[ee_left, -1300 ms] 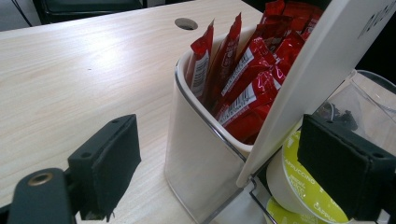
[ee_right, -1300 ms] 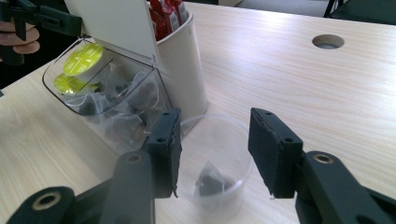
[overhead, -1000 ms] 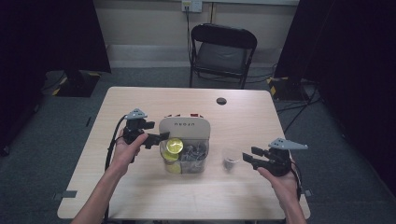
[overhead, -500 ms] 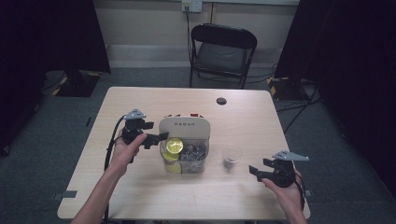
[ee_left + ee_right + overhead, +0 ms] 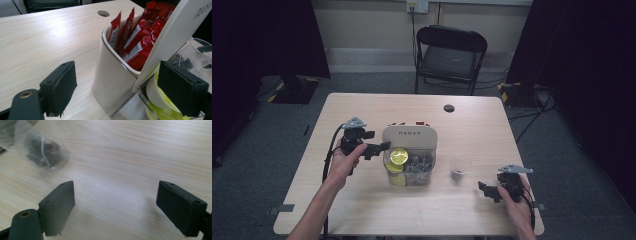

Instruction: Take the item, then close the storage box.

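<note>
A desk organizer (image 5: 409, 137) with a white front panel stands mid-table. Its white bin (image 5: 112, 75) holds red sachets (image 5: 136, 37), and yellow-lidded cups (image 5: 398, 156) sit in its clear part. My left gripper (image 5: 379, 147) is open at the organizer's left side. Its jaws straddle the white bin's corner (image 5: 121, 92), and the pads do not press on it. Right of the organizer stands a clear cup (image 5: 459, 170) with a dark tea bag (image 5: 41, 150) inside. My right gripper (image 5: 484, 189) hovers low over bare wood near the front right. Its jaws (image 5: 117, 207) have just been opening and are open with nothing between them.
The wooden table (image 5: 362, 210) has a round cable hole (image 5: 449, 108) near its far edge. A black folding chair (image 5: 451, 52) stands behind the table. Dark curtains hang at both sides. The table's right edge lies close to my right hand.
My right hand has sunk toward the table's front right corner, away from the clear cup, and its jaws have spread wider. The left hand and organizer have stayed put.
</note>
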Motion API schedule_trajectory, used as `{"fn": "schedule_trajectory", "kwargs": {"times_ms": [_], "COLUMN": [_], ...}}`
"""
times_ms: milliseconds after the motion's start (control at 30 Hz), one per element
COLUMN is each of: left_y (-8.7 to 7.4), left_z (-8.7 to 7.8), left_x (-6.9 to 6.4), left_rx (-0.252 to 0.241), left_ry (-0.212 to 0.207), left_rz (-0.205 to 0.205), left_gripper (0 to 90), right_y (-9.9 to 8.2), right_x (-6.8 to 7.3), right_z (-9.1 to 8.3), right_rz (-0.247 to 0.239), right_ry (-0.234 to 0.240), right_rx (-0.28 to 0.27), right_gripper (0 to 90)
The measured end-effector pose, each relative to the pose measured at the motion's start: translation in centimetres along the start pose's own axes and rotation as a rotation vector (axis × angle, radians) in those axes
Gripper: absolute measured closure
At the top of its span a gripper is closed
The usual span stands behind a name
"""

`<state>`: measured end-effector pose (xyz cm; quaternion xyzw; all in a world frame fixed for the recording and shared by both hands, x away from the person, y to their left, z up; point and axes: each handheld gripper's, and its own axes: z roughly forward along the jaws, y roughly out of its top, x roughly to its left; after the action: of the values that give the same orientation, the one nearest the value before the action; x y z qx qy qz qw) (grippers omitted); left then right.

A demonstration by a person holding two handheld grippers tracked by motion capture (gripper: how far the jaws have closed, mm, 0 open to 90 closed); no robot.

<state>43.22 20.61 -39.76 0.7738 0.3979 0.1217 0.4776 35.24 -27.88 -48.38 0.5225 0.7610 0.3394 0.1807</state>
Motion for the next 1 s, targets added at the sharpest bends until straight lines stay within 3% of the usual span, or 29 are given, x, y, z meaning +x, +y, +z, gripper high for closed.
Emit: {"fn": "schedule_trajectory", "kwargs": {"times_ms": [100,267,433,533,767,1000], "left_y": [0.0,0.0,0.1,0.3,0.7,0.7], "left_z": [-0.4,-1.7,-2.8,-3.1,-2.5,-1.5], "left_x": [0.3,1.1,2.1,2.5,3.1,3.3], "left_rx": [-0.004,-0.032,-0.065,-0.085,-0.102,-0.101], "left_ry": [0.000,-0.004,0.011,0.030,0.077,0.069], "left_rz": [-0.004,-0.034,-0.058,-0.074,-0.079,-0.089], "left_gripper": [15.7,16.2,16.3,16.2,16.3,16.2], "right_y": [-0.3,-0.4,-0.7,-1.1,-1.2,-1.2], "right_x": [0.1,0.1,0.5,0.5,0.5,0.5], "right_z": [0.4,0.9,1.1,1.3,1.3,1.3], "right_rz": [-0.015,-0.029,-0.029,-0.029,-0.030,-0.029], "right_ry": [-0.052,-0.072,-0.106,-0.103,-0.105,-0.105], "right_rx": [0.020,0.032,0.002,-0.038,-0.038,-0.038], "right_gripper": [15.2,14.4,13.1,11.5,11.5,11.5]}}
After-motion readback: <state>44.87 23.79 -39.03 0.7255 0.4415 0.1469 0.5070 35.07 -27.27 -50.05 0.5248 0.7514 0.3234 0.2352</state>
